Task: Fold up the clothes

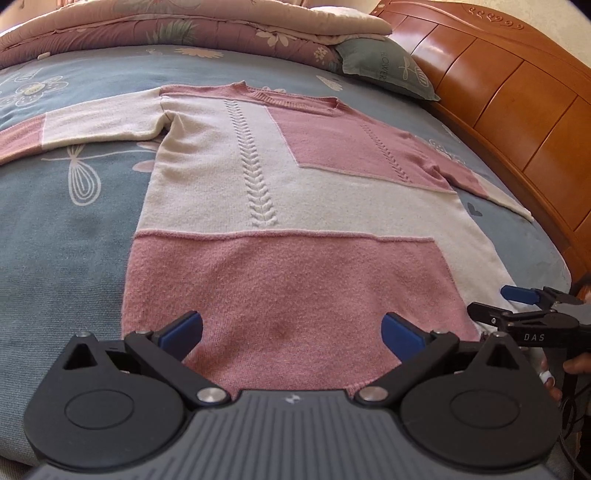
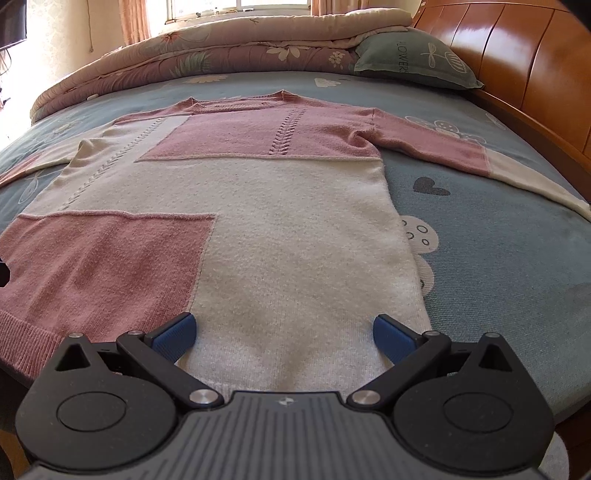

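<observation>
A bed point(image 2: 498, 236) is covered by a blue-grey sheet printed with white flowers and a dark heart. A folded floral quilt point(image 2: 229, 55) is stacked along the far edge, with a grey-green pillow point(image 2: 410, 61) laid beside it. A polished, panelled wooden headboard point(image 2: 517, 62) is seen at the right. Daylight is admitted through a window point(image 2: 236, 7) flanked by pale curtains point(image 2: 133, 22).

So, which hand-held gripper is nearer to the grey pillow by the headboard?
Right, by a small margin. The right hand-held gripper is over the sweater's cream hem corner, on the pillow's side. The left hand-held gripper is over the pink hem, further from it.
</observation>
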`<state>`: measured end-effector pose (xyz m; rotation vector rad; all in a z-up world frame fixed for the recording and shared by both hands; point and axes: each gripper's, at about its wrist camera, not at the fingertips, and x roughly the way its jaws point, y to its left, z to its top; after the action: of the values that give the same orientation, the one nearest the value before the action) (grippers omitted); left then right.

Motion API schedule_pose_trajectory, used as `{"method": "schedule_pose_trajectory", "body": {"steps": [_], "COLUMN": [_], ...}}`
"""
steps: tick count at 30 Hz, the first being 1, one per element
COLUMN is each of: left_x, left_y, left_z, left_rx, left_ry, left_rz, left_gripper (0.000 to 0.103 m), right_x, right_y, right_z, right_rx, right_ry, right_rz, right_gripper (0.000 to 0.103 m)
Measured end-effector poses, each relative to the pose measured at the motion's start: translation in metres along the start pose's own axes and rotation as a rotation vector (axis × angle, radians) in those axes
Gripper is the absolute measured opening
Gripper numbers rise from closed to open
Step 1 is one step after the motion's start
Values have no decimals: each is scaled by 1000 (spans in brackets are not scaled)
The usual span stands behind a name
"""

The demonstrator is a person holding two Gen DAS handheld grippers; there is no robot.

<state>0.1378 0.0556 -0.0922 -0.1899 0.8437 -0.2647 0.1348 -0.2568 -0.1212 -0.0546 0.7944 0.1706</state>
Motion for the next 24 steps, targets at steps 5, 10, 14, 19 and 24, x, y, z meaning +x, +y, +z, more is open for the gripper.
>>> {"method": "schedule_pose_trajectory", "body": {"steps": [5,10,14,19,24], "left_x": [22,45,46,26,29], "left_y": [-17,-42,-46,-44,-43], "left_z": [29,33,11,-2,32], "left_rx": [61,131,153,178,162], "left_ry": [-4,17,46,38,-23], "left_rz": [11,-9,-7,-6,30], "left_gripper": [102,102,102,102,102], "right_x": [0,-1,-1,-1,-2], "right_y": [0,0,1,-1,0], "right_z": [0,0,-1,-2,-3], "right_rx": [3,3,0,1,2], "right_ry": [-1,1,-3,-8,-22], "right_rz": [-2,-2,0,1,-2], "right_gripper": [103,103,103,103,103]}}
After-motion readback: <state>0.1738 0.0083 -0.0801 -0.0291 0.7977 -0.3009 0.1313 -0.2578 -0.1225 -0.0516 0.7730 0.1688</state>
